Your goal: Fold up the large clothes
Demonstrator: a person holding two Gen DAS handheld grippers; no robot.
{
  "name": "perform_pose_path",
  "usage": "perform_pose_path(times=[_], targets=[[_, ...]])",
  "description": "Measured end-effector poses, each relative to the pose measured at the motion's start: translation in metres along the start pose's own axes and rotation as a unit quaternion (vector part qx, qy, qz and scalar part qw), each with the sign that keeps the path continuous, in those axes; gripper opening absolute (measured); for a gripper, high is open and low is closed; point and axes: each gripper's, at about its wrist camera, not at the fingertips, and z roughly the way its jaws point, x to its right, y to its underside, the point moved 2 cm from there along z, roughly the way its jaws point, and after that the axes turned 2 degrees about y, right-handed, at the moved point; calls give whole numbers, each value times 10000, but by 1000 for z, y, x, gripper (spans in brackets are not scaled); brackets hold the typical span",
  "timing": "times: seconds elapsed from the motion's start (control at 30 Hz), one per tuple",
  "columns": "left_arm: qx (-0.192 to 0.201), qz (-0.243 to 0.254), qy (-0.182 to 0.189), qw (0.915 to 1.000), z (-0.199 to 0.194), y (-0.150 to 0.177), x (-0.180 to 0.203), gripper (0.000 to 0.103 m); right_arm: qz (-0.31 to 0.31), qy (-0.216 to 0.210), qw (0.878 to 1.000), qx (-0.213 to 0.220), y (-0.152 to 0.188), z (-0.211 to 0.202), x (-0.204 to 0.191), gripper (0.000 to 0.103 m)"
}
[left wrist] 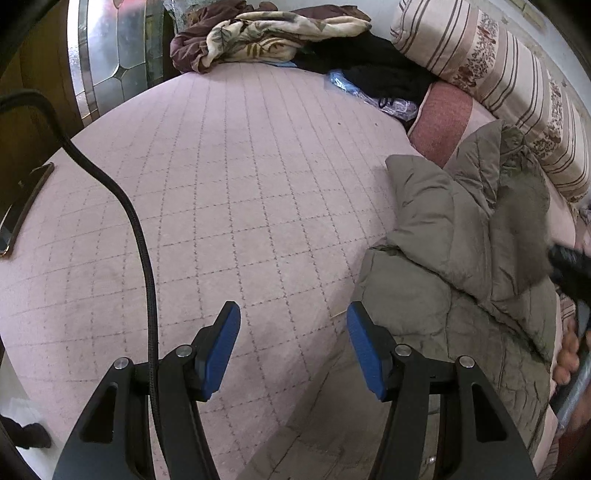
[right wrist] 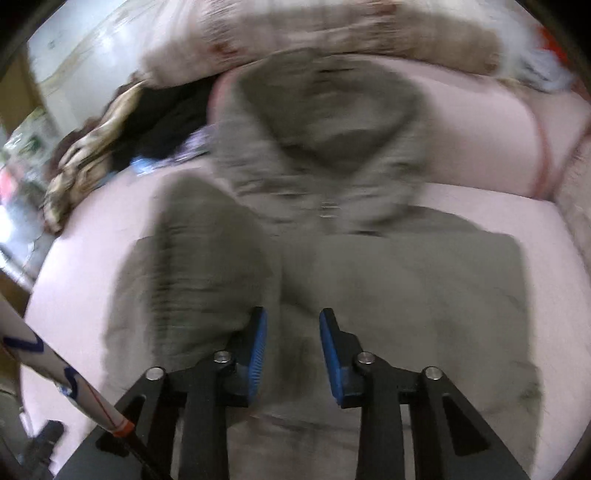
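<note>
A large olive-grey padded coat (left wrist: 454, 258) with a fur-trimmed hood lies on the pink quilted bed (left wrist: 221, 184), at the right of the left wrist view. My left gripper (left wrist: 293, 325) is open and empty, hovering over the bed just left of the coat's edge. In the blurred right wrist view the coat (right wrist: 369, 277) fills the middle, hood (right wrist: 332, 110) at the far side, one sleeve folded over its left half. My right gripper (right wrist: 293, 328) is open above the coat's lower part, holding nothing.
A striped rolled quilt (left wrist: 498, 74) and a pink pillow (left wrist: 443, 118) lie along the far right. A heap of patterned blankets (left wrist: 266, 33) and black clothing (left wrist: 384, 70) sits at the far end. A black cable (left wrist: 140, 240) hangs at left. A phone (left wrist: 22, 210) rests on the bed's left edge.
</note>
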Motion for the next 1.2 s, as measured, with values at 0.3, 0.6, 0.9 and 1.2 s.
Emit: perform_pose_path(times=[0.3,0.6,0.9,1.2], targets=[[-69,91,3,9999,5,-1,9,59,-245,-129,9985,-478,14,69,-73,56],[-139,194,-48,9997,9,5,21,59,-401,-343,9981,-321,6,22,-69,60],[-336,588,-148,9976,23,18,43,59,-81,794,9961,-370,59,-27,72,71],[-317,944,-500,9938,33,29,71,68,884,353,9954,57,-19,-71,107,81]])
